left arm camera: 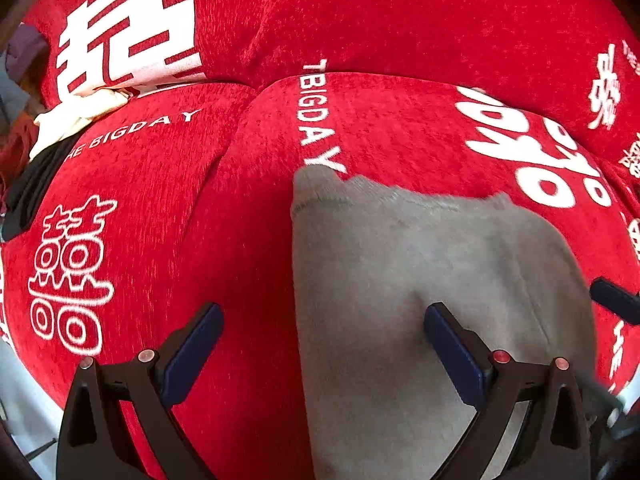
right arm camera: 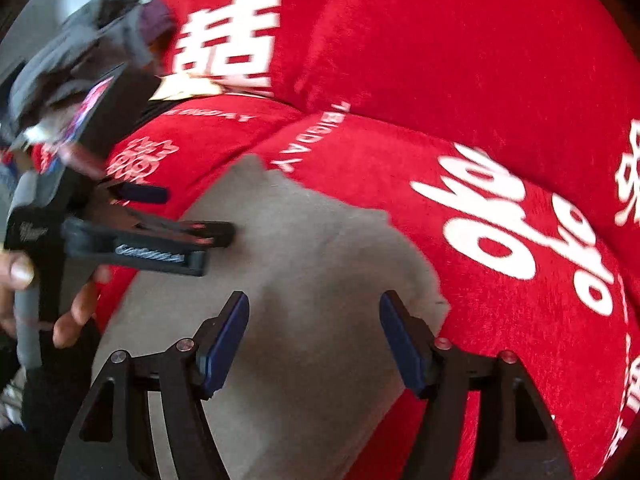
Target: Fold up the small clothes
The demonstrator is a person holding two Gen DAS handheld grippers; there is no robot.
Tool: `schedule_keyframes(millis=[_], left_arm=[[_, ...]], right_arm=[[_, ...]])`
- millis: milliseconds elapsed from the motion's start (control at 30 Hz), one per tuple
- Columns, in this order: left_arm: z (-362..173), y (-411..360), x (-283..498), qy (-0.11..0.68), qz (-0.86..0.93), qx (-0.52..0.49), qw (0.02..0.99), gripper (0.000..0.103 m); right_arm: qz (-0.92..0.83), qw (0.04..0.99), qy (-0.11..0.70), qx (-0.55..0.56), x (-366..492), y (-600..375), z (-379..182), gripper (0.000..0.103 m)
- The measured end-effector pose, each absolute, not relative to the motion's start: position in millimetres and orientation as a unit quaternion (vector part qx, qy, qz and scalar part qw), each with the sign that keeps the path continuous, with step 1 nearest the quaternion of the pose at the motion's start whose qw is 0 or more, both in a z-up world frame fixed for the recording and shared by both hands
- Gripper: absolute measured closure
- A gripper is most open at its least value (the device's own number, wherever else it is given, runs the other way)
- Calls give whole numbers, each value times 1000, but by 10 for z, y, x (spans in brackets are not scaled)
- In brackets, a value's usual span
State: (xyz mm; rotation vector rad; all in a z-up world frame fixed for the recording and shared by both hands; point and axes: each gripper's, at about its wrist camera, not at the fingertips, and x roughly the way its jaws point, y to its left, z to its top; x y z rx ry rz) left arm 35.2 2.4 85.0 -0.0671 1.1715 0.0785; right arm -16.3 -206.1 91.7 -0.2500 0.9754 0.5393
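Note:
A small grey garment (left arm camera: 420,260) lies flat on a red seat cushion (left arm camera: 140,200) printed with white letters. My left gripper (left arm camera: 322,316) is open wide and straddles the garment's left edge. One of its fingers (left arm camera: 440,328) rests on the grey fabric, the other hangs over bare red cushion. In the right wrist view my right gripper (right arm camera: 314,304) is open just above the same grey garment (right arm camera: 300,240), nothing pinched between its pads. The left gripper (right arm camera: 196,216) shows there at the left, held by a hand (right arm camera: 76,312). The right gripper's fingertip (left arm camera: 614,302) pokes in at the left view's right edge.
A red back cushion (left arm camera: 400,20) with large white characters rises behind the seat. A seam (left arm camera: 236,128) divides two seat cushions. Cream (left arm camera: 76,116) and black (left arm camera: 28,188) clothes are heaped at the far left, and grey and purple ones (right arm camera: 92,36) lie beyond them.

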Motion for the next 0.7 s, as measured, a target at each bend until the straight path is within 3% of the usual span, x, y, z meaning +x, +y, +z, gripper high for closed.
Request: schedule_keyframes(millis=[133, 267, 400, 700], left_arm=[[813, -30, 122, 548, 34, -22, 836, 1], [843, 62, -51, 541, 26, -37, 840, 1], [1015, 102, -301, 523, 26, -43, 851, 1], [1091, -214, -1002, 506, -24, 25, 862, 1]], right_arm=[[252, 829, 463, -187, -396, -2004, 672, 33], [246, 846, 438, -176, -540, -2280, 649, 31], [225, 846, 467, -127, -572, -2592, 714, 30], [274, 851, 406, -189, -1237, -2164, 1003, 31]])
